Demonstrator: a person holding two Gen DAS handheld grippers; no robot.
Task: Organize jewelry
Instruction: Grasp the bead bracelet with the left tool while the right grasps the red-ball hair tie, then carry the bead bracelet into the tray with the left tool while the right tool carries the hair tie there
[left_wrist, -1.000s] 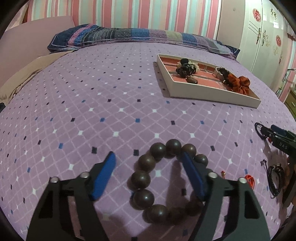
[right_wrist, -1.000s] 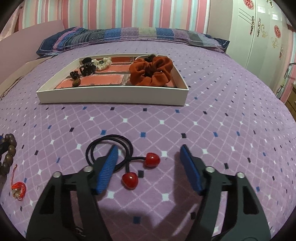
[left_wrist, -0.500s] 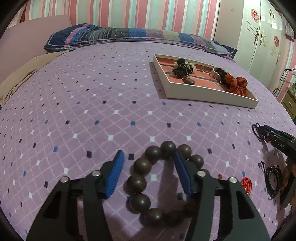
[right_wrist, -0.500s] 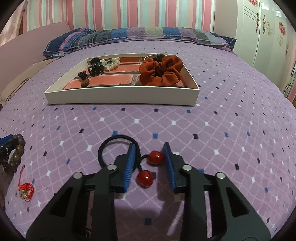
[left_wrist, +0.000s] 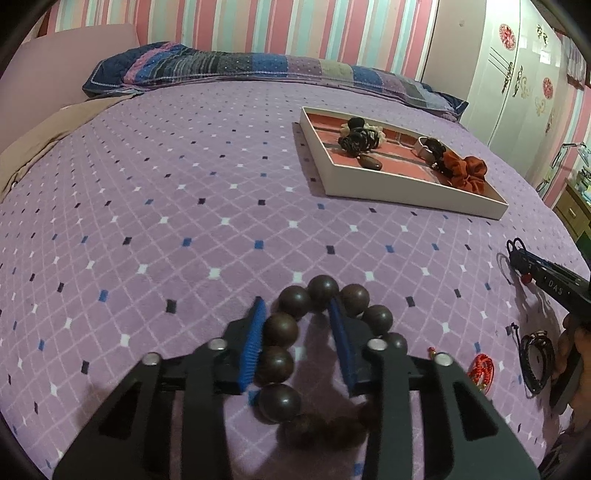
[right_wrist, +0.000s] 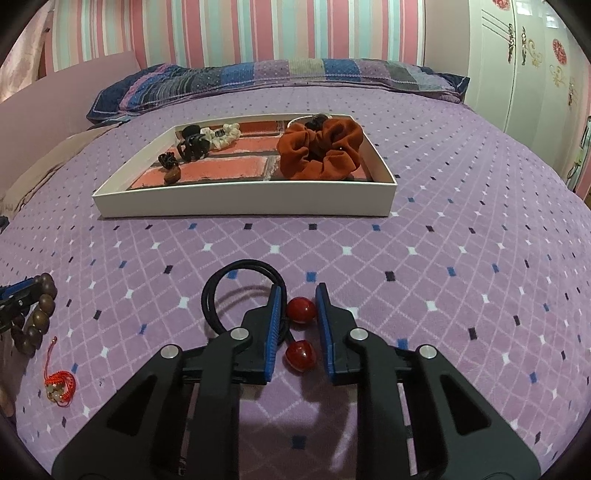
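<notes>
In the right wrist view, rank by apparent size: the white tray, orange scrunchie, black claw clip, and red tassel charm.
1. white tray
2. orange scrunchie
3. black claw clip and red tassel charm look alike; the charm lies nearer the camera, so I won't rank them.

left claw (left_wrist: 297, 312): closing, angled down | right claw (right_wrist: 297, 302): closing

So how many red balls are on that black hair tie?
2. One red ball lies between the right hand-held gripper's closing jaws near the tips; the other red ball sits nearer the camera, also between them.
</notes>
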